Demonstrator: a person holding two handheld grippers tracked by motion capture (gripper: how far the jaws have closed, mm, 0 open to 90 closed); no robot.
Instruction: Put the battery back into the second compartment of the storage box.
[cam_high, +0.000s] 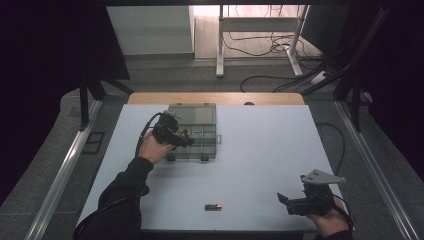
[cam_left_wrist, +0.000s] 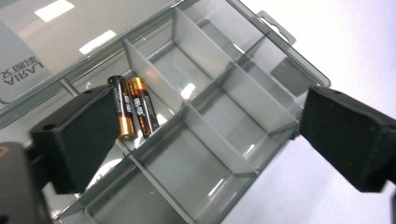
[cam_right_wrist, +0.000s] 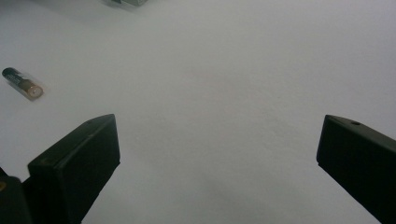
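Observation:
A clear grey compartment box lies open on the white table, its lid folded back. In the left gripper view two black-and-gold batteries lie side by side in one compartment of the box. My left gripper hovers over the box's left part, and its jaws stand wide open with nothing between them. A third battery lies loose near the table's front edge. My right gripper is at the front right, open and empty, with that battery off to its left.
The table is a white sheet with a wooden strip at the far edge. Metal rails run along both sides. Cables and a white frame stand on the floor beyond.

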